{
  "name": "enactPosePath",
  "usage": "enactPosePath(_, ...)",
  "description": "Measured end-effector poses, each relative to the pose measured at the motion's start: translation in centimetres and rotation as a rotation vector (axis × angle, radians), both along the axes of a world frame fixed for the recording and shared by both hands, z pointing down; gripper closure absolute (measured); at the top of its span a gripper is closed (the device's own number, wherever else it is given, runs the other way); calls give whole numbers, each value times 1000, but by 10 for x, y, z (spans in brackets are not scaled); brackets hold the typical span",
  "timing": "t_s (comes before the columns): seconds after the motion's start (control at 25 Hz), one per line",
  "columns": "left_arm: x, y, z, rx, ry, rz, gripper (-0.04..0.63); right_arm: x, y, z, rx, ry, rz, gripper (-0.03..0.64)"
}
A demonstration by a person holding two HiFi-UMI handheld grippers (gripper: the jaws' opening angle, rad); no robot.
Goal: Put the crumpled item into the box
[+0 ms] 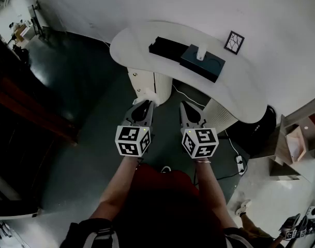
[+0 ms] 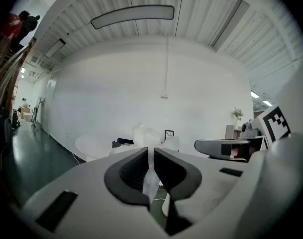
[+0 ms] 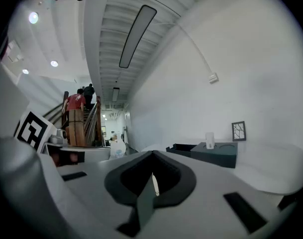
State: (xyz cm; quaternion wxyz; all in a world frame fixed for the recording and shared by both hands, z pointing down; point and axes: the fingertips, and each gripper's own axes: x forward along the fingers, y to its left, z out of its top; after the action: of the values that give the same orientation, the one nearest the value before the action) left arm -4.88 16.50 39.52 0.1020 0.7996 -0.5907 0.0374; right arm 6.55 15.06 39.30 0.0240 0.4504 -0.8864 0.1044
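White curved table [image 1: 131, 43]; framed picture [image 1: 234, 42] upright on it by wall [image 1: 281, 14]; power strip [image 1: 239, 163] on floor [image 1: 85, 87].

The head view is dim: the floor [image 1: 69, 154] is sunk in shadow, while the wall [image 1: 198, 4] and the surface [image 1: 141, 40] are brightly lit. Both gripper views are evenly lit, bent by fisheye distortion and darkly vignetted at the edges; slight glare is given by a ceiling spot [image 3: 33, 17]. The left tongs [image 2: 151, 156] and right tongs [image 3: 152, 178] are blurred.
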Motion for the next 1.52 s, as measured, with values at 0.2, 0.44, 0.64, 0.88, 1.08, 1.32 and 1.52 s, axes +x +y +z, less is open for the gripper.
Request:
enactPosePath(0.2, 4, 5, -2, 7, -17, 0, 543, 2, 4, -3, 17, -5, -17, 601)
enactPosePath(0.44, 5, 4, -4, 10, -16, -4, 543, 1, 6, -6, 49, -24, -34, 601)
enactPosePath(0.64, 6, 2, -3, 4, -11, -11, 543, 3, 7, -4, 47, -33, -39, 601)
enactPosePath(0.88, 8, -5, -2, -1, -19, -17, 543, 7, -1, 2, 26, -36, -33, 601)
enactPosePath(1.08, 10, -18, 1, -16, -27, -6, 543, 9, -10, 4, 9, -43, -33, 601)
enactPosePath(1.32, 12, -45, 8, -24, -18, 7, 543, 13, -31, 10, -7, -35, -6, 601)
enactPosePath(1.52, 7, -76, 17, -33, -2, 27, 543, 5, -58, 18, -20, -21, 3, 601)
